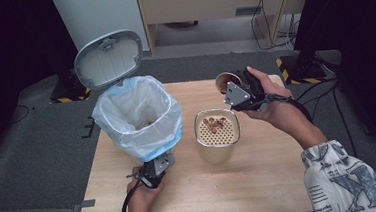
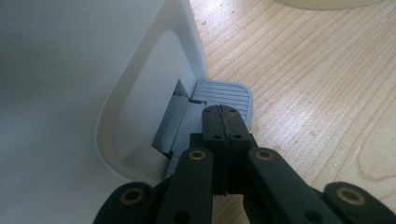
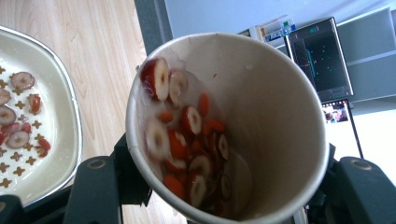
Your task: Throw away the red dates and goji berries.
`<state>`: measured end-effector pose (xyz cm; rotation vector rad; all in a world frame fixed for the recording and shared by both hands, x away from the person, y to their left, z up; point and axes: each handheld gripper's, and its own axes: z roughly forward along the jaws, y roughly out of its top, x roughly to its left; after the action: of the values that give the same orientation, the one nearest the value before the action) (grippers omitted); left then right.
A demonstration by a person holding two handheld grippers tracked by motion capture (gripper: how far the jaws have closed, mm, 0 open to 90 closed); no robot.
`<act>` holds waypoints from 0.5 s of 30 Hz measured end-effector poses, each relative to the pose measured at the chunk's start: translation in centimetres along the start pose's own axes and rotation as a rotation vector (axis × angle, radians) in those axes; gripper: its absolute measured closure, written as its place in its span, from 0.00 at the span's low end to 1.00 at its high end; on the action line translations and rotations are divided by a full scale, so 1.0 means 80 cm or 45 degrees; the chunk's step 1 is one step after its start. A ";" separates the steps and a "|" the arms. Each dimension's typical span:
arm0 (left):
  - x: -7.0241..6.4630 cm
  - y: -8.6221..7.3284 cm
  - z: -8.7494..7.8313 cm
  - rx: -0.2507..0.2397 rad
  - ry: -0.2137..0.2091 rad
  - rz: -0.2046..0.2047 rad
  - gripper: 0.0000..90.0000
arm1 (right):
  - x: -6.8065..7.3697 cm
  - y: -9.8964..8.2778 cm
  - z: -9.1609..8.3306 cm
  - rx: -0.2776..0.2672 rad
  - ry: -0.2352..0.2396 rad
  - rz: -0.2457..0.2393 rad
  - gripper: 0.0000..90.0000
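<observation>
Pretty even overhead light on the tabletop [image 1: 261, 181] in the high view, but its corners go near black. Left claw's [image 2: 223, 122] view is soft up close, with glare on the wood. The paper cup [image 3: 261, 107] looks a bit blurry.

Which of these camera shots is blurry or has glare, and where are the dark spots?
High view: sharp at the light wooden table, nearly black in both upper corners. Left gripper view: the shut left gripper and grey ribbed pedal are crisp, the white plastic bin wall is soft, with sheen on the wood. Right gripper view: the white paper cup is sharp, its background hazy.
</observation>
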<state>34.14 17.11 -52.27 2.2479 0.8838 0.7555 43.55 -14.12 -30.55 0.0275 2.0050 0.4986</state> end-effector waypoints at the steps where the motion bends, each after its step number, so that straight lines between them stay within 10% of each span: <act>1: 0.000 0.000 0.000 0.000 0.000 -0.001 0.99 | -0.001 0.000 0.000 0.001 -0.006 0.000 0.41; 15: 0.000 0.000 0.000 0.000 0.000 0.000 0.99 | 0.002 0.006 0.001 0.011 -0.006 -0.073 0.41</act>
<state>34.15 17.12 -52.27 2.2474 0.8840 0.7558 43.42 -13.60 -30.55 -0.0236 1.9974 0.4526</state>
